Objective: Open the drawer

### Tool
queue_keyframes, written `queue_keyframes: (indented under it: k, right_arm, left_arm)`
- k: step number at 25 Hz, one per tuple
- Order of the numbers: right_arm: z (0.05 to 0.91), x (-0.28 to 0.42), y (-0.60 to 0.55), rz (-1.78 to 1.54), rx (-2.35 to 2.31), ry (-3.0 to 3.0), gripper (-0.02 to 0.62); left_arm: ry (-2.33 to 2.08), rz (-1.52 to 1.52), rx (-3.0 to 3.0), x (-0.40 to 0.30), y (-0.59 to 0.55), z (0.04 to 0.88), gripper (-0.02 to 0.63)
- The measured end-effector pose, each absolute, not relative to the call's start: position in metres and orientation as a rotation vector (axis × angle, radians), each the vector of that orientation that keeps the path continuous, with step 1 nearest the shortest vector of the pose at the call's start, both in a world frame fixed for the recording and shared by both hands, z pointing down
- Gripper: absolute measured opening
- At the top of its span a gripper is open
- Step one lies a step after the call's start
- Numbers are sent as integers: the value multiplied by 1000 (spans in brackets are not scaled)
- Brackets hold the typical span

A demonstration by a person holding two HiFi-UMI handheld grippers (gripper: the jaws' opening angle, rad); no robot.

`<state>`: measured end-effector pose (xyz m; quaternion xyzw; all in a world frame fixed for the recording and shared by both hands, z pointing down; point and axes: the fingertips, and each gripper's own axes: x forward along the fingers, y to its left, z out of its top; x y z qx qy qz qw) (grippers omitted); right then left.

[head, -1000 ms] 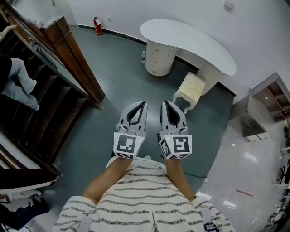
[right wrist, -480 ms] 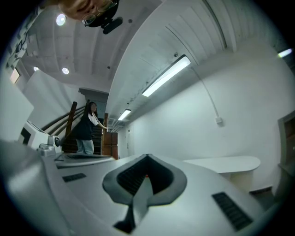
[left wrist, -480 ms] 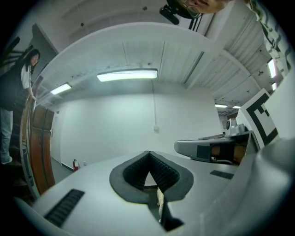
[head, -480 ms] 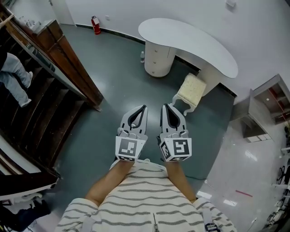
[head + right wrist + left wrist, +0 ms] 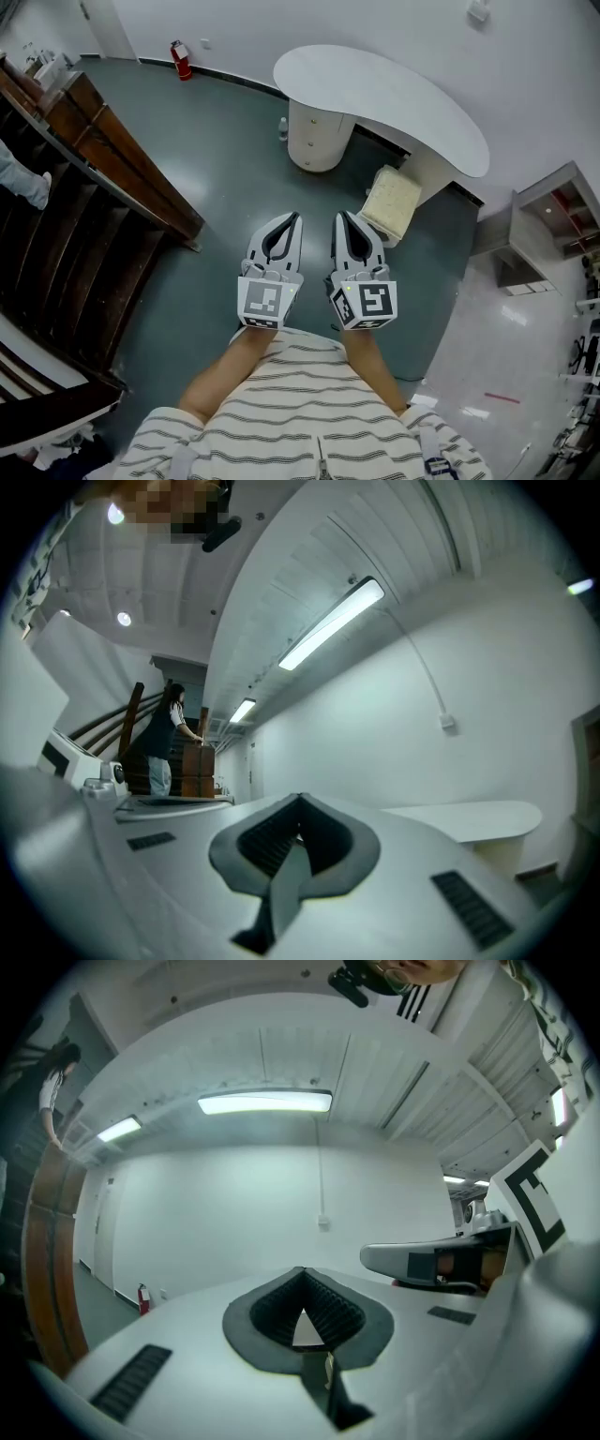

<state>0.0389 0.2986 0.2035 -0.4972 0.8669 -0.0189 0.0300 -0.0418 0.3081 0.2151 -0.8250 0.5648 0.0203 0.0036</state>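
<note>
The left gripper (image 5: 295, 217) and right gripper (image 5: 340, 217) were pinched closed, empty, well apart from the desk (image 5: 394, 94). Its drawers (image 5: 313, 131) looked closed, so everything remained.

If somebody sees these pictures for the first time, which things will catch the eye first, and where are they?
First come the left gripper and the right gripper, side by side at the centre of the head view, both shut and empty. Beyond them stands a white curved desk on a round drawer pedestal, with a cream seat beside it. A dark wooden staircase fills the left side.
</note>
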Motion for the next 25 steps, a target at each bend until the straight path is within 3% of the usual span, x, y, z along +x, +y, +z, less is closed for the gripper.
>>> queue_keyframes:
  k: [14, 25]
  right_arm:
    - [189, -18, 132, -81, -1649, 2606, 14]
    - [195, -21, 72, -138, -1728, 2585, 14]
  left_arm:
    - [1652, 49, -2686, -91, 138, 204, 3]
    - [1589, 13, -2721, -103, 65, 203, 3]
